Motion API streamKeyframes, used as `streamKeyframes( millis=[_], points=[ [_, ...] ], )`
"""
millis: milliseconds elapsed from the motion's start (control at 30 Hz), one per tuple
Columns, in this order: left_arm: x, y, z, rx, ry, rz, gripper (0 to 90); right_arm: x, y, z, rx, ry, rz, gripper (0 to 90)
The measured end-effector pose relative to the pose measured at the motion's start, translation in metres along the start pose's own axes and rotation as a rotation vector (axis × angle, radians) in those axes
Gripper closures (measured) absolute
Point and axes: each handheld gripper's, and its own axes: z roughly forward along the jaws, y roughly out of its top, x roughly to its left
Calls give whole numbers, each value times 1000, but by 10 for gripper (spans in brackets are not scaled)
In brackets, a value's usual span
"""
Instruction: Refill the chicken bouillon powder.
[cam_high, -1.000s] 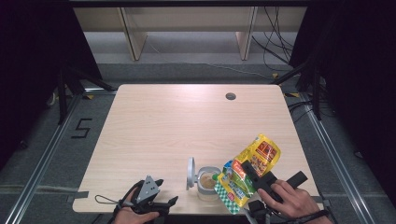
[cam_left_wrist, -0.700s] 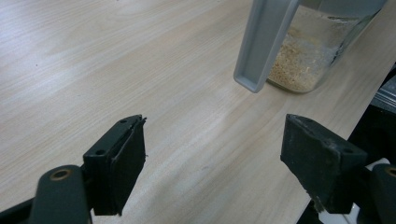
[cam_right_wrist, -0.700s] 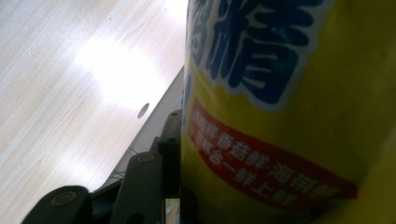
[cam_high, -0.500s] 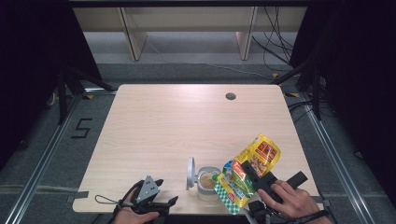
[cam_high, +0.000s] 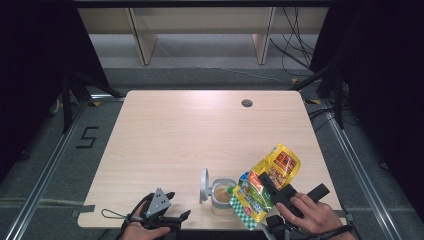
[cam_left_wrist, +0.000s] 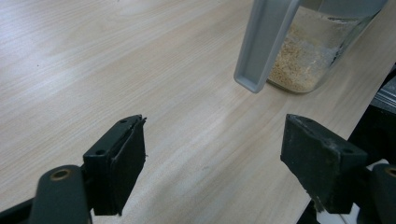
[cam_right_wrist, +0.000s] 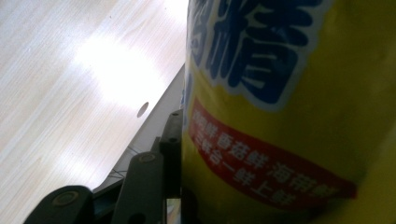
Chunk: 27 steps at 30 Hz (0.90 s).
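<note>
The light wooden table (cam_high: 200, 145) is bare across its far half apart from a small round cable hole (cam_high: 246, 103) near the far right corner. Everything else sits along the near edge.

The biggest thing there is a yellow pouch (cam_high: 265, 182) printed with red and green panels and a green chequered bottom, tilted and raised over the near right part of the table. Its lower end reaches down beside the jar and its upper end points toward the right edge. In the right gripper view the pouch's yellow face, with blue characters and a red band, presses right up against the one black jaw that can be seen. The right gripper (cam_high: 267, 184) is clamped on the pouch, with the person's right hand (cam_high: 310, 217) wrapped around its handle at the near right edge.

Just left of the pouch stands a clear jar (cam_high: 221, 196) holding pale tan granules, close to the near edge. Its grey lid (cam_high: 204, 178) stands flipped up on the jar's left side. From the left gripper view the lid's edge hangs in front of the glass.

The left gripper (cam_high: 167, 212) rests at the near edge, left of the jar and apart from it, held by the left hand (cam_high: 137, 230). Its jaws are spread wide with nothing between them but bare wood.
</note>
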Motion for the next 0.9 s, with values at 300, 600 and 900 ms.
streamKeyframes(
  millis=[300,600,900],
  points=[
    [2,0,-2,23,11,27,213,2,0,-1,7,-22,0,625],
    [0,0,0,18,1,22,213,1,0,-1,13,-25,-15,626],
    [1,1,0,7,3,27,213,3,0,1,-24,-60,-3,627]
  ],
)
